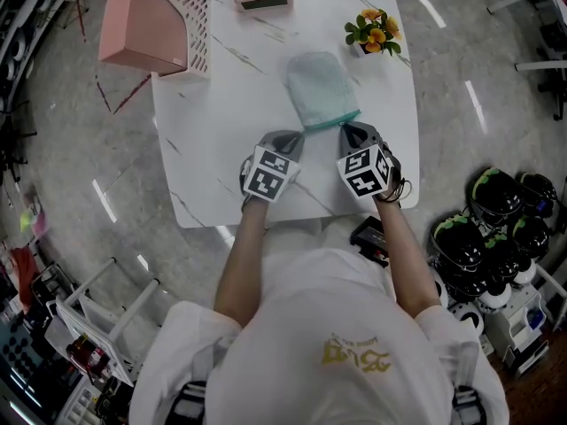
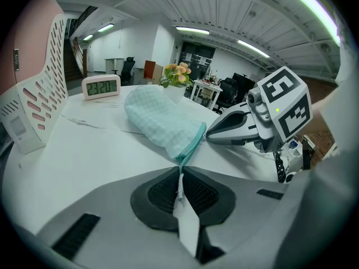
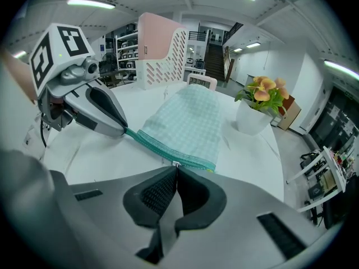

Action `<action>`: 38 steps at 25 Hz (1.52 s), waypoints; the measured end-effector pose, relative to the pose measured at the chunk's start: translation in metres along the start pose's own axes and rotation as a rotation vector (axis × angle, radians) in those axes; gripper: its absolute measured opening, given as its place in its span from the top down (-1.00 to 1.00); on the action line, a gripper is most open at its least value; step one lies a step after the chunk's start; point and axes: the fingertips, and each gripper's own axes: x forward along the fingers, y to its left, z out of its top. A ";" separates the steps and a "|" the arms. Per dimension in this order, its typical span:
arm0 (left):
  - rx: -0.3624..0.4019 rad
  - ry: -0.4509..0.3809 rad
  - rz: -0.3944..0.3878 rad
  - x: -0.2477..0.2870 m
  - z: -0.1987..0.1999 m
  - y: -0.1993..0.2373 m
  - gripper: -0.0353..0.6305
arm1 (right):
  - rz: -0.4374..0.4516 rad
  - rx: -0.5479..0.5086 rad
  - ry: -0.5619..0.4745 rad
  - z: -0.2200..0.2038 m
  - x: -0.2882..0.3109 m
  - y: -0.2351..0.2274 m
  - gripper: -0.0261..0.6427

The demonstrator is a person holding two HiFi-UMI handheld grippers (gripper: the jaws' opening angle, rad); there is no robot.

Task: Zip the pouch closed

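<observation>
1. Far out ahead of the left gripper [image 2: 180, 170] and off to its left, a pink file holder [image 1: 155, 20] stands at the corner of the white table [image 1: 221, 131]. A small clock [image 2: 101, 86] sits ahead of the gripper, past the pouch.
2. The left gripper is clenched, its jaws pinching the near left corner of the pouch [image 2: 162, 122], where the teal zip [image 2: 193, 142] begins.
3. The mint checked pouch lies flat on the table, stretching away from both grippers. Its zip edge is the side nearest them and runs from one gripper's tips to the other's.
4. The right gripper [image 3: 176, 166] is clenched on the small zip pull [image 3: 176, 163]. A short length of zip runs on to its right.
5. Ahead of the right gripper and to its right, a flower pot [image 3: 252, 119] stands apart from the pouch.
</observation>
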 end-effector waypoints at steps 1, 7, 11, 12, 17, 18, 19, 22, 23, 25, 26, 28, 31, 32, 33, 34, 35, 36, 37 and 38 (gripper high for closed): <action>-0.001 0.000 0.001 -0.001 0.000 0.000 0.78 | -0.003 0.001 0.002 -0.001 0.000 -0.002 0.87; -0.013 -0.001 0.016 -0.003 -0.002 0.004 0.78 | -0.035 0.015 0.012 -0.005 0.000 -0.014 0.87; -0.022 -0.001 0.020 -0.007 -0.003 0.006 0.78 | -0.050 0.033 0.018 -0.008 -0.003 -0.022 0.87; -0.022 -0.001 0.023 -0.007 -0.004 0.007 0.78 | -0.051 0.034 0.018 -0.007 -0.003 -0.022 0.87; 0.004 0.003 0.063 -0.006 -0.004 0.009 0.76 | -0.078 0.030 0.018 -0.008 -0.004 -0.024 0.82; 0.011 0.002 0.070 -0.006 -0.004 0.009 0.75 | -0.086 0.036 0.019 -0.009 -0.005 -0.025 0.80; 0.013 -0.002 0.075 -0.007 -0.003 0.009 0.73 | -0.093 0.046 0.018 -0.009 -0.007 -0.026 0.79; -0.006 -0.027 0.088 -0.009 0.001 0.013 0.52 | -0.112 0.088 0.000 -0.007 -0.015 -0.030 0.78; -0.012 -0.036 0.095 -0.011 0.003 0.014 0.50 | -0.120 0.103 -0.007 -0.007 -0.018 -0.031 0.78; -0.019 -0.059 0.108 -0.017 0.008 0.013 0.51 | -0.134 0.134 -0.025 -0.006 -0.028 -0.033 0.81; -0.020 -0.072 0.113 -0.020 0.012 0.012 0.51 | -0.141 0.152 -0.037 -0.005 -0.033 -0.034 0.82; -0.014 -0.104 0.121 -0.027 0.019 0.010 0.55 | -0.153 0.191 -0.069 -0.001 -0.044 -0.034 0.85; -0.003 -0.163 0.136 -0.040 0.033 0.004 0.64 | -0.161 0.218 -0.122 0.006 -0.060 -0.030 0.89; -0.001 -0.183 0.140 -0.044 0.038 0.002 0.67 | -0.162 0.222 -0.137 0.008 -0.064 -0.029 0.88; 0.000 -0.201 0.143 -0.048 0.042 0.001 0.72 | -0.160 0.230 -0.153 0.010 -0.069 -0.028 0.89; 0.001 -0.221 0.145 -0.051 0.047 0.000 0.74 | -0.152 0.244 -0.170 0.012 -0.072 -0.026 0.88; 0.002 -0.242 0.148 -0.055 0.051 -0.001 0.76 | -0.138 0.261 -0.187 0.014 -0.076 -0.023 0.89; 0.002 -0.265 0.151 -0.060 0.057 -0.003 0.79 | -0.123 0.278 -0.205 0.017 -0.081 -0.020 0.88; -0.002 -0.288 0.152 -0.066 0.061 -0.005 0.83 | -0.115 0.292 -0.220 0.020 -0.086 -0.018 0.89; -0.008 -0.310 0.151 -0.072 0.066 -0.008 0.84 | -0.116 0.304 -0.236 0.022 -0.092 -0.015 0.89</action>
